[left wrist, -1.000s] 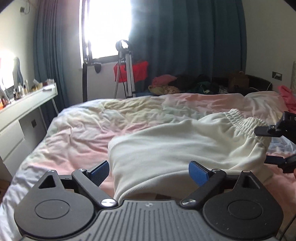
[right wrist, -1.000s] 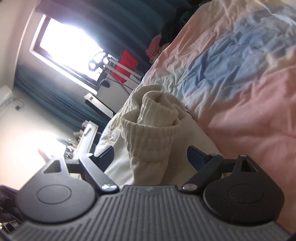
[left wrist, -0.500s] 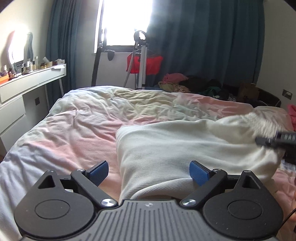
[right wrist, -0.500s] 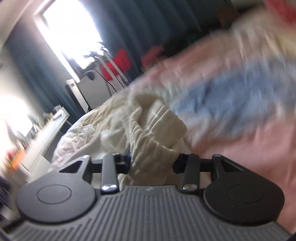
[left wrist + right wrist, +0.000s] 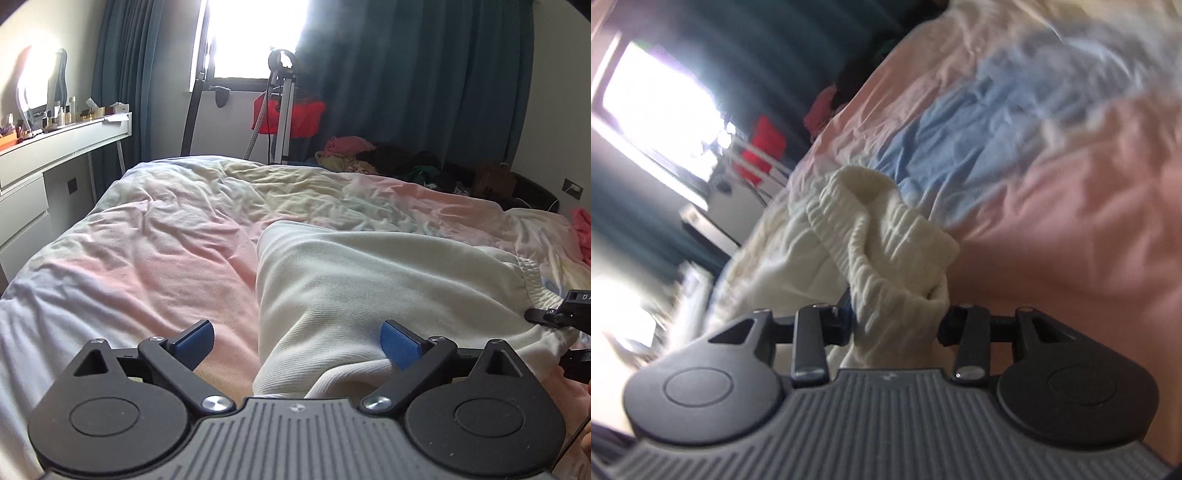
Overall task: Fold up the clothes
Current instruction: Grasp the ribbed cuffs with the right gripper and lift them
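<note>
On the bed [image 5: 155,258], the cream garment [image 5: 388,280] lies spread before me. My left gripper [image 5: 299,341] gapes wide around its near edge, gripping nothing. My right gripper [image 5: 895,323] pinches the ribbed waistband [image 5: 886,258]. Bare duvet stretches left of the garment's edge.

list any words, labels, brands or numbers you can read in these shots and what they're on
"DA": white letters, cut off by the frame edge, on the black body of the right gripper in the left wrist view.
Small emblem on the left gripper housing: too small to read.
Bottles on the white desk: labels too small to read.
White garment: no visible text.
</note>
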A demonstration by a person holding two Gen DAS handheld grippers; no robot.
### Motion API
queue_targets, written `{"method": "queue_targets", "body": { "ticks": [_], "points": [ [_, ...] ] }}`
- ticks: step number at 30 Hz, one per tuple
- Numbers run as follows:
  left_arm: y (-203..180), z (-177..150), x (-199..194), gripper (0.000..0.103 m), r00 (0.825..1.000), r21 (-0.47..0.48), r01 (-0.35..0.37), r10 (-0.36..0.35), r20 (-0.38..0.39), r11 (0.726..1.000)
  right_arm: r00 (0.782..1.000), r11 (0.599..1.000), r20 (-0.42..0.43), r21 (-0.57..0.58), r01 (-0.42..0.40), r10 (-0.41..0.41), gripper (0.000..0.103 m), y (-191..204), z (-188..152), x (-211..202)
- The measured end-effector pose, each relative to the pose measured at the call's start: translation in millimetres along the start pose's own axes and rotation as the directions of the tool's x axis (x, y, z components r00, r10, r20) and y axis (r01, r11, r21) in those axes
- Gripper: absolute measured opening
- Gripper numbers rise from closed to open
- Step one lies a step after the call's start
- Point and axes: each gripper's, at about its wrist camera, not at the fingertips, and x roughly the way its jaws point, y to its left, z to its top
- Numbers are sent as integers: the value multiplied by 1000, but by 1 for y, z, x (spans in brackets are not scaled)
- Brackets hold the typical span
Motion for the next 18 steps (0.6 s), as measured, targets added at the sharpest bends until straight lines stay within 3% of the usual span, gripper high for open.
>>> {"method": "queue_targets", "body": {
  "ticks": [2, 4, 7, 11, 15, 18],
  "points": [
    [3, 0, 1, 98, 1000, -18, 14, -14, -9, 1000, 1000, 1000, 3, 2, -3, 3, 52, 3, 0, -3],
    [10, 1, 5, 98, 998, -77, 53, -56, -31, 996, 1000, 1000, 1, 6, 8, -8, 68, 2, -2, -4],
    [25, 3, 14, 98, 988, -206, 121, -137, -65, 971, 1000, 999, -22, 52, 9, -8, 84, -3, -10, -1],
    [46, -4, 34, 99, 972, -376, 140, -199, -124, 916, 998, 995, -63, 94, -15, 21, 85, -5, -19, 4],
    [57, -14, 44, 100, 962, -426, 129, -216, -164, 895, 995, 998, -100, 63, -22, 29, 86, -2, -23, 13],
    [67, -21, 54, 100, 945, -502, 137, -265, -193, 854, 990, 999, -138, 48, -18, 25, 87, -1, -25, 23]
  ]
}}
